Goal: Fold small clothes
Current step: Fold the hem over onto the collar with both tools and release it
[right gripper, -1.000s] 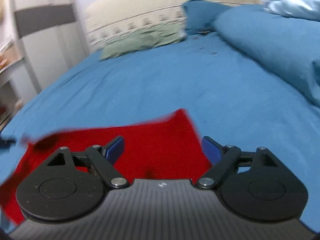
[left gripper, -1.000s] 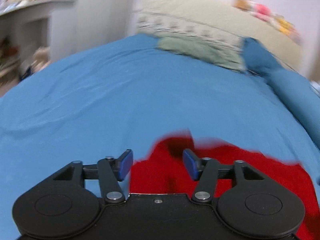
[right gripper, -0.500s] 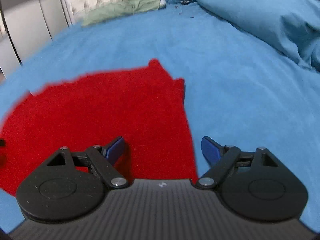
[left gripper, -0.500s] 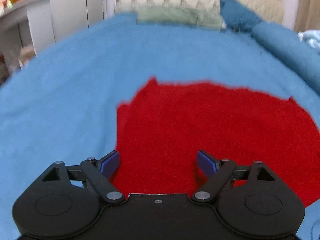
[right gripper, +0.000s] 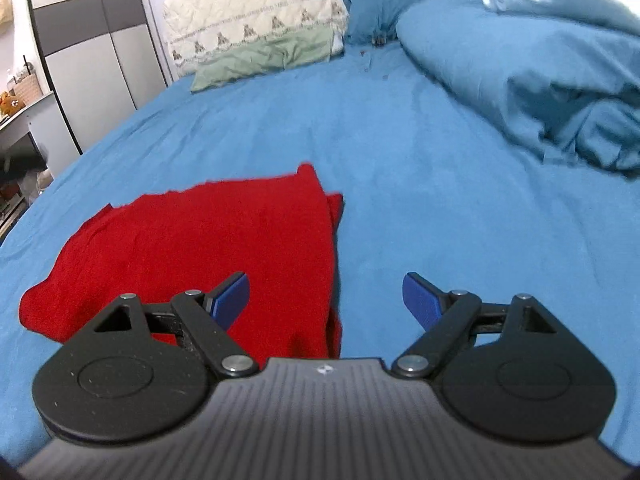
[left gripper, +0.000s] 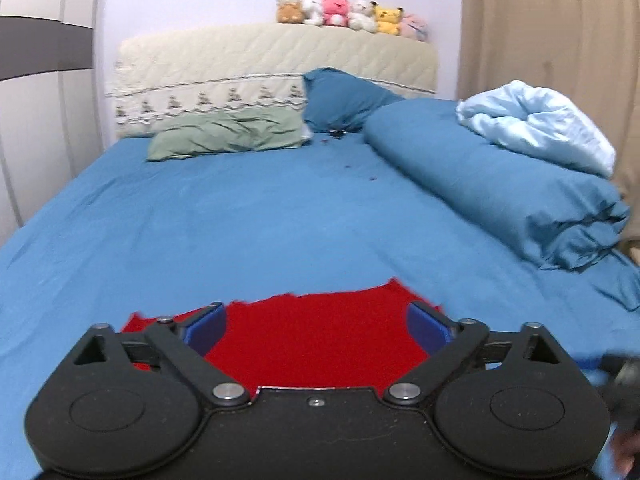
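Both tools have pulled back from the red garment [right gripper: 208, 248] — we now hold the left tool [left gripper: 316, 326] and right tool [right gripper: 326, 300] with jaws apart, empty. The garment lies flat on the bed [right gripper: 420, 152], released; beyond it, the green pillow [left gripper: 228, 134]. We judge one fold complete.

Plenty of open blue sheet [right gripper: 400, 168] is left on the bed ahead of and to the right of the red garment [right gripper: 208, 248], so the middle lane can be passed through freely. The right side is blocked by the rolled blue duvet [left gripper: 500, 184], with a pale blue blanket [left gripper: 536, 124] piled on top. The far end is closed off by the green pillow [left gripper: 228, 136], a blue pillow [left gripper: 344, 100] and the quilted headboard [left gripper: 272, 60]. The left edge is bounded by the wardrobe [right gripper: 92, 40].
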`<action>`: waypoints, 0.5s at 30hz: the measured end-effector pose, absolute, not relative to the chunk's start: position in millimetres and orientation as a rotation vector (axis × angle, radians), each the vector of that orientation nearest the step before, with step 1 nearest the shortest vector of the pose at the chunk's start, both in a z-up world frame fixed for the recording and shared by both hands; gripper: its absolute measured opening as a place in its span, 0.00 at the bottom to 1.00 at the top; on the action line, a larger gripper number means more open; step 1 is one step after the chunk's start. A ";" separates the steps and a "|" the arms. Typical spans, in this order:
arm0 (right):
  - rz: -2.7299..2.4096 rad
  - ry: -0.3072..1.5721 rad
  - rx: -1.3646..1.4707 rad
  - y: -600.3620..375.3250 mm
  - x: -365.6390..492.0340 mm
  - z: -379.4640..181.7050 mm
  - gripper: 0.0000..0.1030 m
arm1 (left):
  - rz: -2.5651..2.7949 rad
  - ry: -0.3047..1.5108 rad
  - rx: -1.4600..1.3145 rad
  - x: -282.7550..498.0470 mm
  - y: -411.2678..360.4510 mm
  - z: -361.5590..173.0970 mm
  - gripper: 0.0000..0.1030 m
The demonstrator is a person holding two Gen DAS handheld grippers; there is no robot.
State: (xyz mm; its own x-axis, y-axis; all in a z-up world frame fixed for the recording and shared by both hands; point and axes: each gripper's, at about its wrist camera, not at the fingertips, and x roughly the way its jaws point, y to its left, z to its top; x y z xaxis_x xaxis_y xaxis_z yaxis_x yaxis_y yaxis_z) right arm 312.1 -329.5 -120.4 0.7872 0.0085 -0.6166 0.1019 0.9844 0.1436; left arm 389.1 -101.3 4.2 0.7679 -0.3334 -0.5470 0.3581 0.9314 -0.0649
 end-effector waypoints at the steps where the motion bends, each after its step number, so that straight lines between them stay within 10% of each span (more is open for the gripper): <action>1: -0.051 0.675 0.183 -330.9 309.7 -122.5 0.96 | -0.375 0.592 0.050 398.2 -110.2 1.1 0.97; 11: -0.129 0.730 0.263 -315.0 322.2 -189.3 0.93 | -0.325 0.747 0.222 450.6 -132.1 -93.0 0.97; 15: -0.105 0.679 0.156 -299.0 323.2 -196.3 0.70 | -0.289 0.814 0.221 456.9 -112.8 -126.4 0.96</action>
State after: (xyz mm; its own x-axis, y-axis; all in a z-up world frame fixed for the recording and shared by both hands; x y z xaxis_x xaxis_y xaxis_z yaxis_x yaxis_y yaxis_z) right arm 323.2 -299.0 -196.3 0.7733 -0.0457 -0.6323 0.1471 0.9831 0.1088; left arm 456.9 -112.8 -126.4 0.6511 -0.1680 -0.7402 0.3363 0.9381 0.0829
